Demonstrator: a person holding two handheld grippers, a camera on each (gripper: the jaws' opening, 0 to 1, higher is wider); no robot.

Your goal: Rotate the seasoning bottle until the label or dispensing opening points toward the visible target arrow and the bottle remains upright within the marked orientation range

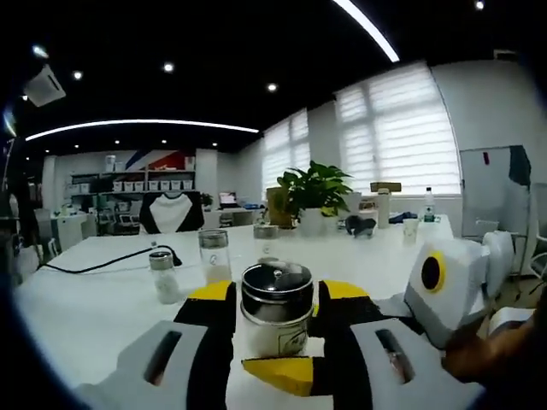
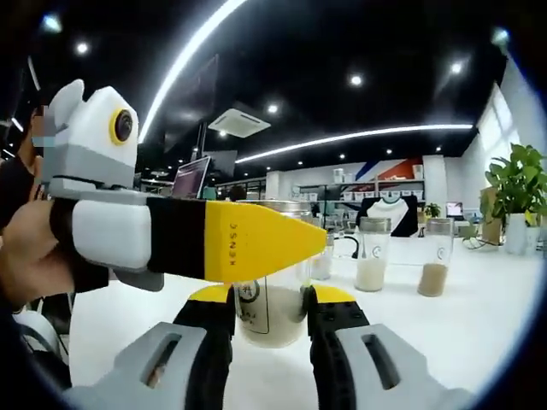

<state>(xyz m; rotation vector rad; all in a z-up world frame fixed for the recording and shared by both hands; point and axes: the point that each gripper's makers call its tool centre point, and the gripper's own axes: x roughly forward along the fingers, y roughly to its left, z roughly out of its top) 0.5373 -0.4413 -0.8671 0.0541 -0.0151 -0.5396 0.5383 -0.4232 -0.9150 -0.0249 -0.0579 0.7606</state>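
White table (image 1: 102,290), broad, potted plant (image 1: 314,192) at far edge. Seasoning bottle (image 1: 276,320) upright on it near the front, pinched on both sides between left gripper (image 1: 275,318) jaws; right gripper (image 2: 272,318) jaws also clamp its glass body. Three smaller jars (image 1: 214,254) stand behind, apart

Both views low, close, sharing bottle (image 1: 275,309)

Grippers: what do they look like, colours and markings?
The left gripper and right gripper each have light grey moulded bodies with dark slots, black jaw arms and yellow tips. Seen side-on in the right gripper view, the left one's yellow wedge carries small dark lettering, too small to read. A dark sleeve shows behind the hand.
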